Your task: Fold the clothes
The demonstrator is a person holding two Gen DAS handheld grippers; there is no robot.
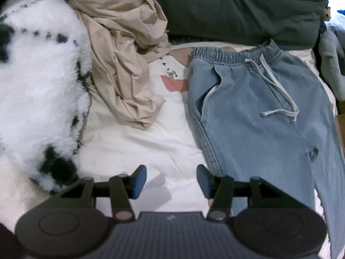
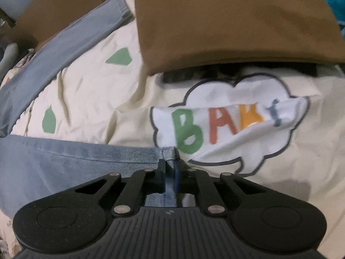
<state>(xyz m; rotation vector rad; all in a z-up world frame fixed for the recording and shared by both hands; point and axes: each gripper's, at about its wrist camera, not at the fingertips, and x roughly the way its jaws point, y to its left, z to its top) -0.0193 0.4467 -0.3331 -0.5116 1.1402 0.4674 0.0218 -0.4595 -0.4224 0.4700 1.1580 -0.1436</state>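
Light blue jeans (image 1: 258, 112) with an elastic waist and a grey drawstring lie flat on the right of the bed. My left gripper (image 1: 171, 180) is open over bare white bedding, just left of the jeans, with nothing between its blue pads. In the right wrist view one jeans leg (image 2: 64, 157) runs across the lower left and the other leg (image 2: 71, 41) stretches to the upper left. My right gripper (image 2: 170, 168) is shut on the hem corner of the near leg.
A crumpled beige garment (image 1: 123, 49) and a fluffy white-and-black garment (image 1: 36, 82) lie to the left. A dark green pillow (image 1: 237, 6) lines the back. A brown folded item (image 2: 226, 21) sits on the printed cream duvet (image 2: 301, 151) lettered "BAK".
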